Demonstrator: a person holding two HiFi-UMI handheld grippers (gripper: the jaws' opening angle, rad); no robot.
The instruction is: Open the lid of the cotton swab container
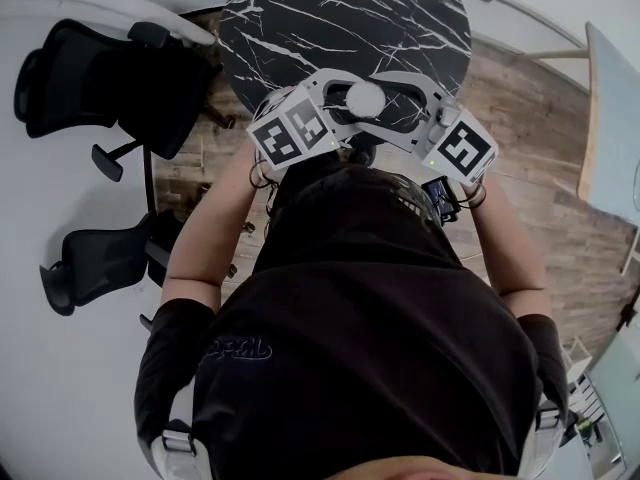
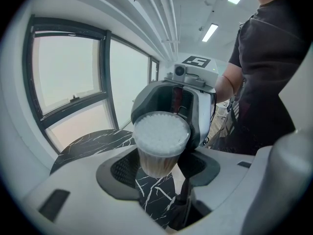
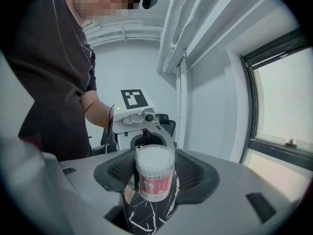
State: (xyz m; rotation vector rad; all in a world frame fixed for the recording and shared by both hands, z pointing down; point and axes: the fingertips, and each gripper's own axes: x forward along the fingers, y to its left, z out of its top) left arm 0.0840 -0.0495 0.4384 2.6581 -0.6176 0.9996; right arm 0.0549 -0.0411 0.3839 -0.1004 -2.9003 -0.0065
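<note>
So in the head view, two black office chairs (image 1: 110, 78) sit at the upper left of the frame, next to a round black marble tabletop with white veins (image 1: 340, 18) at top centre. A person in a black shirt fills the lower half, arms reaching up toward the tabletop's lower edge. The left gripper (image 1: 345, 103) is just left of centre with its marker cube facing up. Right beside it, dead centre between both tools, is the small clear round plastic cotton swab container (image 1: 365, 99), with its white top showing. The left gripper view shows the container's clear lid (image 2: 161, 133) on, packed swab ends underneath, and its body down between the left fingers (image 2: 122, 170), which look clamped on its sides. It's held up in the air, with marble visible below it. The right gripper (image 1: 390, 108) comes in from the right, and in its own view the fingers (image 3: 195, 173) are gripping the container body at the pinkish-red label (image 3: 152, 182). Brown wood plank floor (image 1: 540, 198) is at the right.
</note>
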